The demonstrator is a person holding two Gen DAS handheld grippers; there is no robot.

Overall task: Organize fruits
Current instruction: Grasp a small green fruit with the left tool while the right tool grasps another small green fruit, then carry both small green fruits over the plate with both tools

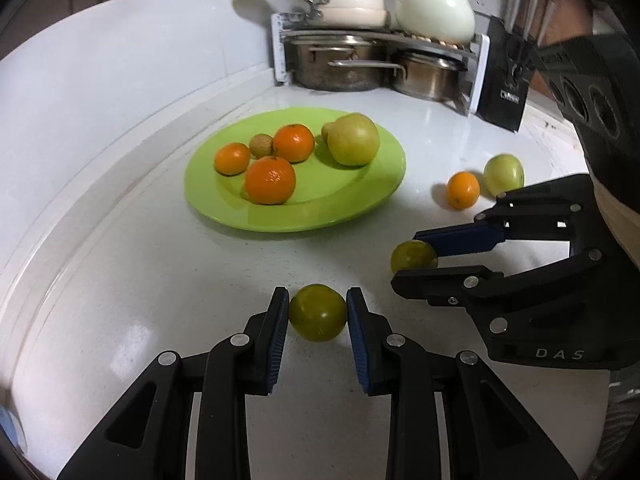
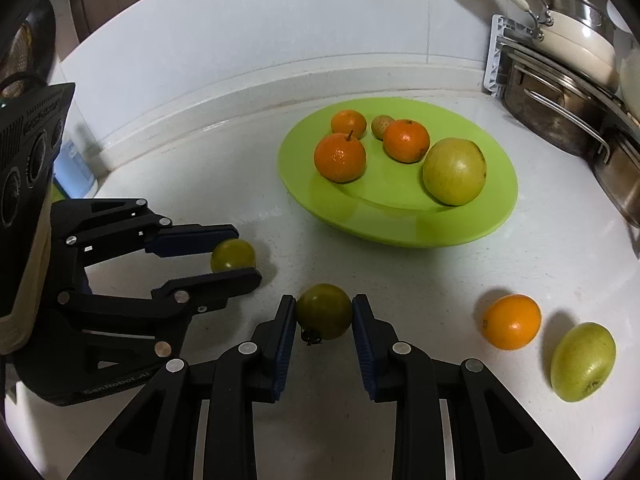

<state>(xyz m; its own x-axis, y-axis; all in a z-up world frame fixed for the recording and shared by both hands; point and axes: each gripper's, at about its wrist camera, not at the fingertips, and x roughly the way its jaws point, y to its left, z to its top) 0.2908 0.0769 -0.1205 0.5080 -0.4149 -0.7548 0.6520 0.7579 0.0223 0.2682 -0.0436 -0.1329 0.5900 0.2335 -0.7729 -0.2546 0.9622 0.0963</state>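
My left gripper (image 1: 318,312) had its jaws clenched on a dark green fruit (image 1: 318,313) at the lower centre of its own view, low over the white desk (image 1: 160,280). My right gripper (image 2: 324,312) likewise gripped a second green fruit (image 2: 324,311), whose dark stem showed only in the right wrist view. Each view showed the other gripper from the side, at its edge, pinching its fruit. Above lay the green plate (image 2: 400,224) with three oranges (image 2: 340,158), a large yellow-green apple (image 2: 455,171) and a small brownish fruit (image 2: 382,126). A loose orange (image 2: 511,322) and a pale green fruit (image 2: 583,361) sat on the desk, lower right. Only the left view showed the whole pot rack (image 1: 380,56) in full, upper centre.
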